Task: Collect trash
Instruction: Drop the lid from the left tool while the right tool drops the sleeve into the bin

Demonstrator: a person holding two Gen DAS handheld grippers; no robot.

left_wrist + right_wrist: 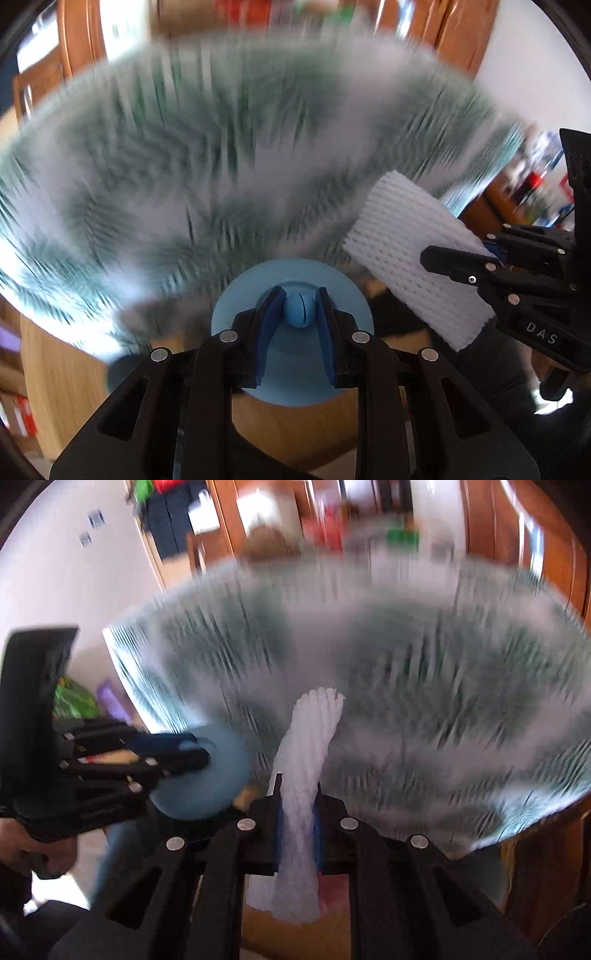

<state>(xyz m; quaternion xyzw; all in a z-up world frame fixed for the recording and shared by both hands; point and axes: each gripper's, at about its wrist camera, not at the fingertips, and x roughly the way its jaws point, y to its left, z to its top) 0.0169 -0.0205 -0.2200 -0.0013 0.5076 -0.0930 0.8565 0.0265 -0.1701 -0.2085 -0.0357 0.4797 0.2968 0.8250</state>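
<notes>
- Left tool [295,314]: its blue pads pinch the round knob [298,309] of a pale blue lid [240,295]. Judged purpose: the knob is the lid's only handle, and lifting by it keeps the lid level and out of the way, presumably so a bin can take the trash.
- Right tool [297,801]: its fingers are pressed together on a white foam net sleeve [306,760], the trash item. The grip sits near the sleeve's middle, squeezing it narrow there; this likely keeps so light a piece from slipping.
- Position of the trash: the sleeve stands up between the right tool's fingers and extends ahead of them and behind them. From the left tool it lies ahead and to the right [417,258], near the lid but apart from it.
- Appearance of the trash: white, soft, ribbed mesh; a flattened tube with a frayed, flared far end.
- Table [221,166]: a round top with a green-and-white pattern lies ahead of both tools, heavily blurred; no bin can be made out.
</notes>
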